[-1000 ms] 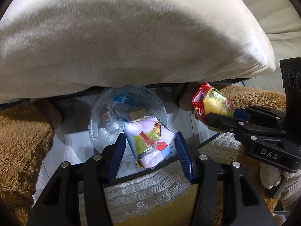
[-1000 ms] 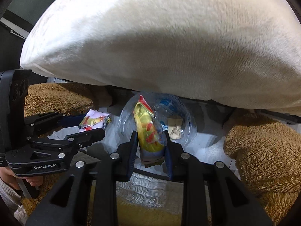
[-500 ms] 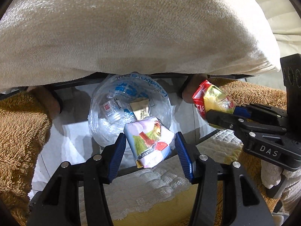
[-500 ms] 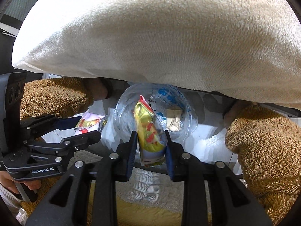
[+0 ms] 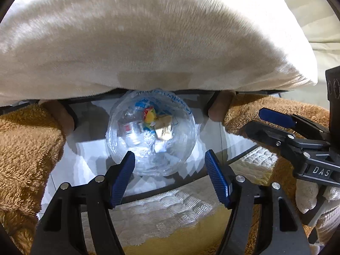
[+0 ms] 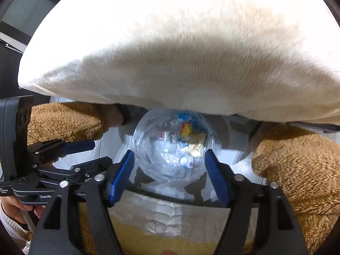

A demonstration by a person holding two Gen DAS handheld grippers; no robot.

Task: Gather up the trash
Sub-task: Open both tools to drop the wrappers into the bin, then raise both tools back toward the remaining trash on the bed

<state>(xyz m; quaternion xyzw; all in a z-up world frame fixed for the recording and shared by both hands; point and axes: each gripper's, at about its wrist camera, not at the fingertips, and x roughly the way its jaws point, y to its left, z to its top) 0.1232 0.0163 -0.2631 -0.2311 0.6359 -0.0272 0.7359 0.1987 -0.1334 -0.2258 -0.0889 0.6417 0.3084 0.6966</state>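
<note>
My left hand-held gripper [image 5: 170, 177] and right hand-held gripper [image 6: 169, 175] hung spread, empty, above clear trash bag [image 5: 150, 136]; wrappers [image 5: 149, 116] lay inside. Risk: floppy bag rim folding shut, next drop missing onto floor.

My count: 1 clear trash bag [image 5: 152, 140], 1 cream cushion [image 5: 148, 38], 2 claws of mine [image 5: 171, 177] [image 6: 169, 175], approx. 3 wrappers [image 5: 149, 115] inside the bag.
</note>
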